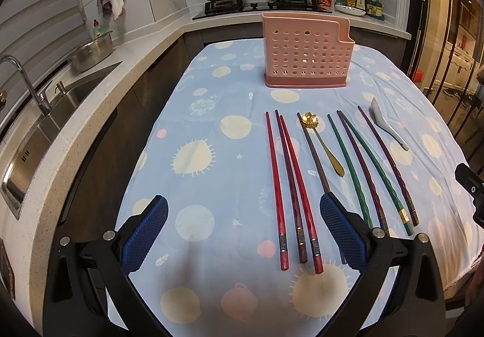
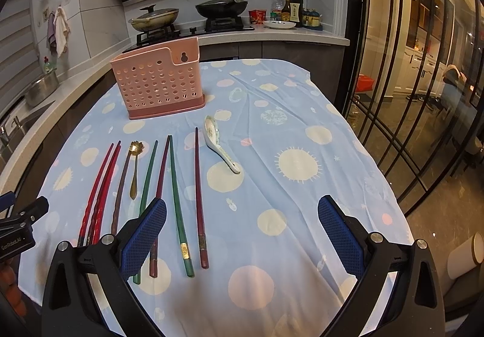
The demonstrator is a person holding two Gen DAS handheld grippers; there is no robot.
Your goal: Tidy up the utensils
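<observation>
While both of your tools hang above the near end of the table, neither one has anything between its pads: your left gripper (image 1: 243, 225) is spread wide over the blue patterned tablecloth (image 1: 211, 125), and your right gripper (image 2: 242, 228) is spread just as wide over the cloth (image 2: 302, 201) on its own side. Ahead of you the utensils lie in a loose row, roughly parallel, with their thick ends toward you. From your left wrist view, 3 red chopsticks (image 1: 286, 182) sit together at the left of the row, the middle one darker than its neighbours. Just right of them lies a brown chopstick (image 1: 314, 155), whose near end disappears behind your left gripper's right pad. Beside its far tip rests the gold spoon (image 1: 325, 145), flower-shaped bowl pointing away from you. Further right you have 2 green chopsticks (image 1: 351, 167) and 2 dark purple chopsticks (image 1: 390, 161), alternating and crossing near their far tips. The white ceramic spoon (image 1: 388, 125) lies at the right end of the row, near the outermost purple stick but apart from it, bowl away from you. Beyond the whole row stands the pink perforated utensil holder (image 1: 305, 55), upright on the cloth and well apart from the utensils; its inside cannot be seen from either camera.
</observation>
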